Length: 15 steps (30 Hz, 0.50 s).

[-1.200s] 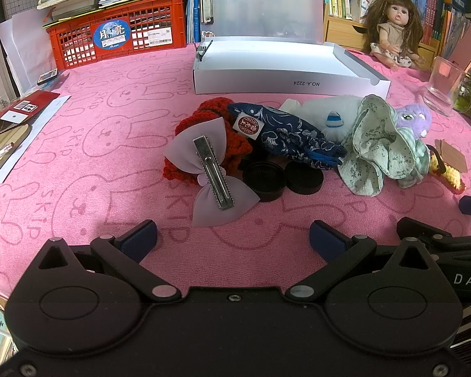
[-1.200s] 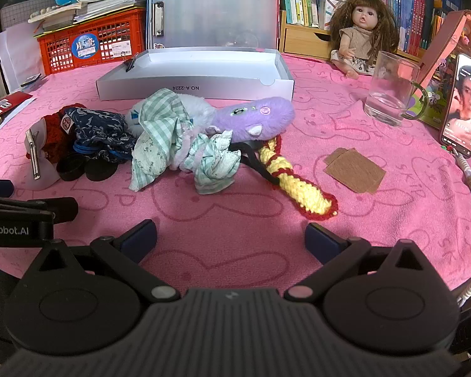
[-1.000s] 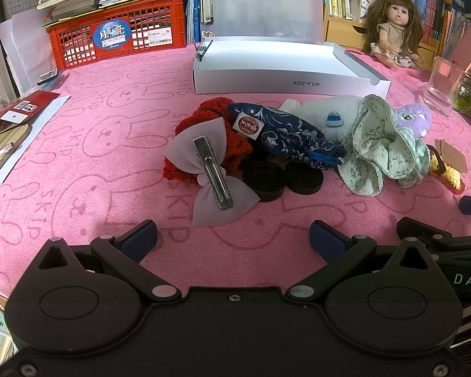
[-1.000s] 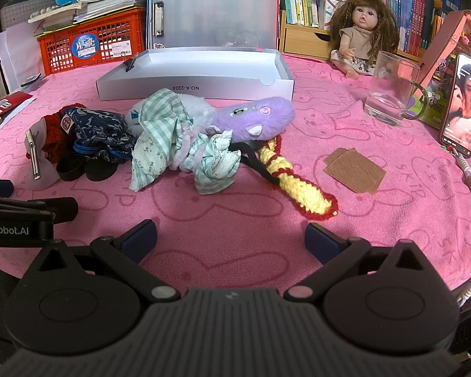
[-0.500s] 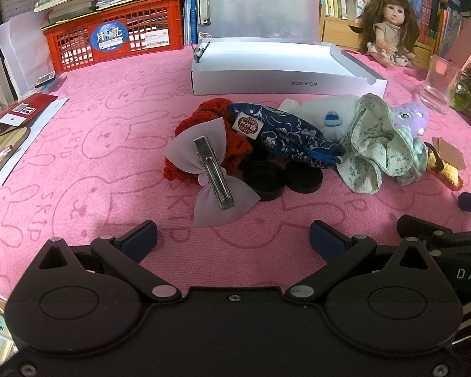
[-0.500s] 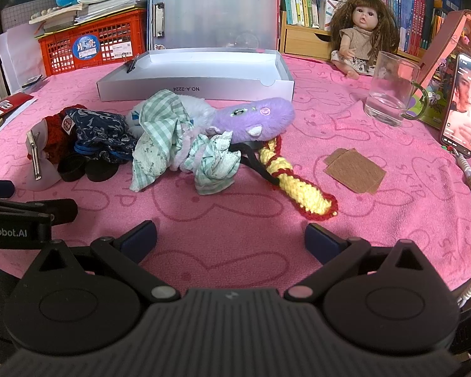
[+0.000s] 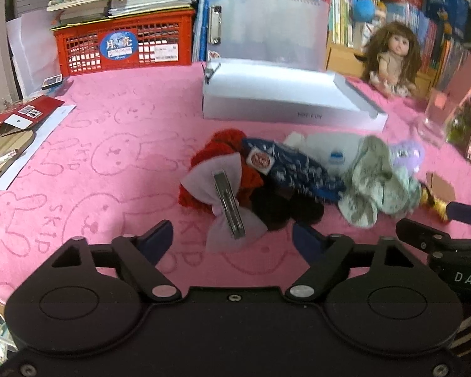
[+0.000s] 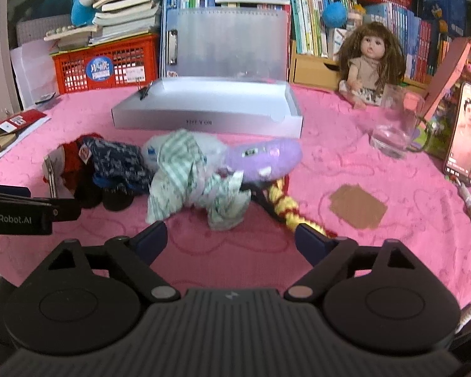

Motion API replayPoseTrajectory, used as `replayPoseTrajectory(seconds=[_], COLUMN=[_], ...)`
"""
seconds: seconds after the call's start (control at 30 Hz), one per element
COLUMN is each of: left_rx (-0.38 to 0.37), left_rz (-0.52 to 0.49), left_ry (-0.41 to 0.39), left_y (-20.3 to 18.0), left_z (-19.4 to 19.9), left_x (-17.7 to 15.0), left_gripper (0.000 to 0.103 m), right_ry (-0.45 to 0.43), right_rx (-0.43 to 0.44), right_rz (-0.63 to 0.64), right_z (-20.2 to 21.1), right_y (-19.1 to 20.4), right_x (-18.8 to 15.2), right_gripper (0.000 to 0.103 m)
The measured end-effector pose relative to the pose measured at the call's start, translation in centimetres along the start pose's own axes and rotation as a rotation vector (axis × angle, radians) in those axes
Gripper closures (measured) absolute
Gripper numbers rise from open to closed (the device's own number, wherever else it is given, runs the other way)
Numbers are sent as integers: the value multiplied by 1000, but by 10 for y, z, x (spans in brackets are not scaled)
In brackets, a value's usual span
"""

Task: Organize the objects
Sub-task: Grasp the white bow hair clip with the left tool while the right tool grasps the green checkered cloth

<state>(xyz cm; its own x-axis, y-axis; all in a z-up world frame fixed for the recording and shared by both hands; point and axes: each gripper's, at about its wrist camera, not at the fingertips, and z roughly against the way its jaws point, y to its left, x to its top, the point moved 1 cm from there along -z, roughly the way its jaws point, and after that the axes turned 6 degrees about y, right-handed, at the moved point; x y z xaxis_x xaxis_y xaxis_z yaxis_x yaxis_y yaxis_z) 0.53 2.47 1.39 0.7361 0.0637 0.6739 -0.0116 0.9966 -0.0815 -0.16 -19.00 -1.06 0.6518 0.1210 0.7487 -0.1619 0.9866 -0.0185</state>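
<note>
Hovering wide open and empty just in front of the bow clip (image 7: 224, 207), the left tongs (image 7: 232, 235) are risking snagging the red scrunchie (image 7: 218, 149) touching it.

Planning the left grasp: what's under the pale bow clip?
The bow clip lies partly on the red knit piece, its lower wing on the pink cloth. Whatever its middle covers is hidden.
</note>
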Motion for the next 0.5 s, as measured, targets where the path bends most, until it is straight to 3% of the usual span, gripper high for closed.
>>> replayPoseTrajectory(seconds=[0.3,0.37,0.5], left_rx=[-49,-51,-42], left_rz=[25,28,29], left_ry=[-4,0,3], left_y=[2,1,2], left_z=[0,-1,-6], left_x=[9,10,10], left_gripper=[57,59,60], right_ry=[-53,-51,-48], right_rx=[0,1,9], right_rz=[64,75,90], right_z=[0,-2,-6], right_y=[7,10,14], right_x=[18,20,22], right_gripper=[25,31,33])
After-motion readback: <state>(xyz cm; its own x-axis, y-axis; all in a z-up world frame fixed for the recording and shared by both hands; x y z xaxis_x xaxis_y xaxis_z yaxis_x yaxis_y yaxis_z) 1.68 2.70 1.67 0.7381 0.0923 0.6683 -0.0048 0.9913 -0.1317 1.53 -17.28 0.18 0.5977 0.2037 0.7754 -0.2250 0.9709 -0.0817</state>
